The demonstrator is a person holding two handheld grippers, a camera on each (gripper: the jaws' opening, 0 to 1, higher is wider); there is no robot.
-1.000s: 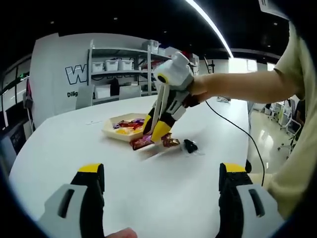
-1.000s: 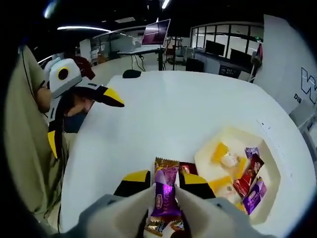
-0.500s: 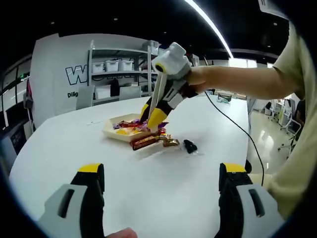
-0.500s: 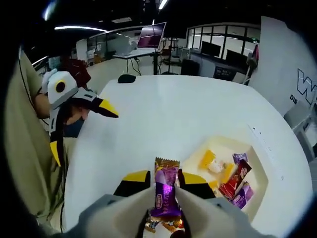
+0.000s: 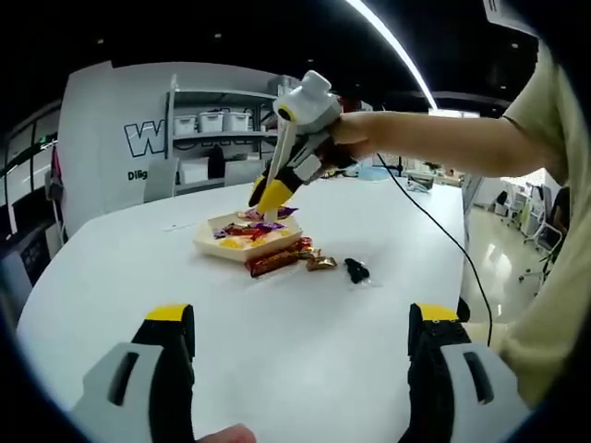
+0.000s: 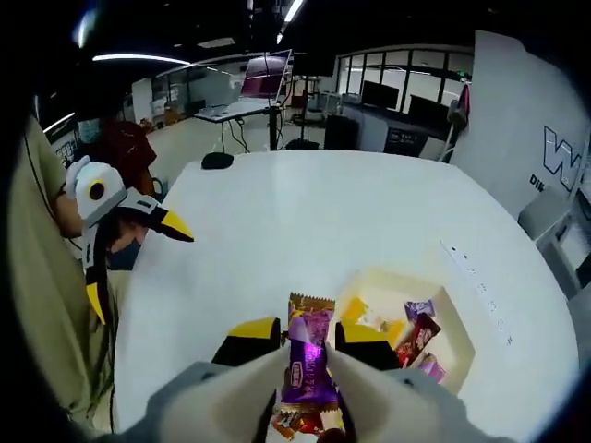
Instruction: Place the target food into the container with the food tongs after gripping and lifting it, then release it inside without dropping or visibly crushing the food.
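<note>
The purple foil-wrapped candy (image 6: 307, 362) is pinched upright between the yellow-tipped jaws of the right hand-held gripper (image 6: 307, 343), which in the left gripper view (image 5: 269, 205) hangs above the shallow cream square tray (image 5: 214, 247), clear of it, with the purple wrapper just showing at its tips. That tray (image 6: 454, 318) sits on the round white surface (image 6: 305, 221) and holds a loose mix of wrapped sweets: orange-yellow pieces (image 6: 354, 309), a dark red bar (image 6: 414, 336) and purple wrappers (image 6: 419, 308). Just beside the tray, on its side away from the shelving, a long brown-red candy bar (image 5: 273, 263), a small gold-brown wrapped sweet (image 5: 320, 264) and a small black wrapped piece (image 5: 355, 270) lie on the surface. The left hand-held gripper (image 5: 300, 330) stands near the surface's edge, well apart from the tray, its jaws spread wide with nothing between them.
</note>
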